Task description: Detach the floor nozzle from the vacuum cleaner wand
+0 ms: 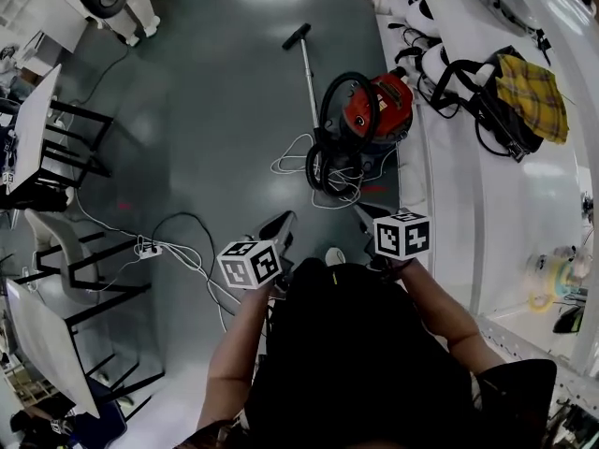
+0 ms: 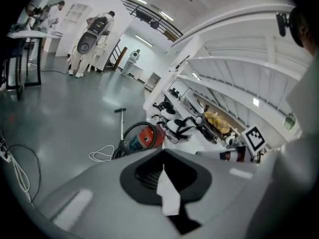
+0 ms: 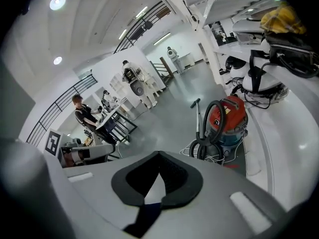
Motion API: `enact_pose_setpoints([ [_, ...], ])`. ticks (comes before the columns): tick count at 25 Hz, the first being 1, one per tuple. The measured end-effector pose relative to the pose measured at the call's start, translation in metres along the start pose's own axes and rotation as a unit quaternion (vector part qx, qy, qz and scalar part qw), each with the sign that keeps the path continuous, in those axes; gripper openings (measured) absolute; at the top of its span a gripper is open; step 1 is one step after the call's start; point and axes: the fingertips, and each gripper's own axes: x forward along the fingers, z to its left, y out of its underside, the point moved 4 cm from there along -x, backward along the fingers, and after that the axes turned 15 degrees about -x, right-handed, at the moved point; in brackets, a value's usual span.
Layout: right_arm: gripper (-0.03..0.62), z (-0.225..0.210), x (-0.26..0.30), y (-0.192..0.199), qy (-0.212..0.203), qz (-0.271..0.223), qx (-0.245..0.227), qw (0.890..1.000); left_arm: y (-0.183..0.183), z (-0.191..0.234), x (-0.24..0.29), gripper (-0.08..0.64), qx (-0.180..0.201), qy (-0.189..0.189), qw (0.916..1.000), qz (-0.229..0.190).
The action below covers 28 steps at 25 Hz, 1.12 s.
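A red canister vacuum cleaner (image 1: 382,106) stands on the grey floor ahead of me, with a black hose (image 1: 348,110) looped over it. Its metal wand (image 1: 307,78) runs away from me to the black floor nozzle (image 1: 296,36), which is still fitted on the far end. My left gripper (image 1: 281,224) and right gripper (image 1: 363,215) are held out side by side, short of the vacuum and touching nothing. Both are shut and empty. The left gripper view shows the vacuum (image 2: 147,136) and nozzle (image 2: 119,110) beyond the shut jaws. The right gripper view shows the vacuum (image 3: 230,117) and nozzle (image 3: 195,103) likewise.
A white cable (image 1: 290,157) lies coiled beside the vacuum, and a power strip (image 1: 148,248) with cords lies on the floor at the left. Desks and chairs (image 1: 37,138) line the left side. A white bench (image 1: 459,176) with bags and a yellow plaid cloth (image 1: 532,92) runs along the right.
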Motion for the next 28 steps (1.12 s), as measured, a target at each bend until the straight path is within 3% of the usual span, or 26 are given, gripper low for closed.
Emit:
enact_pose_setpoints([
  [7,-0.003,-0.006,0.012,-0.026,-0.01,-0.014,0.009,1.0,-0.028,0.002,0.015,0.009,0.009,0.0,1.0,-0.002],
  [14,-0.003,-0.023,0.024,-0.04,0.01,-0.022,0.037,0.999,-0.055,0.004,0.043,0.009,0.019,0.02,0.9995,0.017],
  [28,-0.003,-0.039,0.095,-0.098,0.068,-0.013,0.088,0.994,-0.146,0.045,0.106,0.009,0.046,0.07,0.9905,0.11],
])
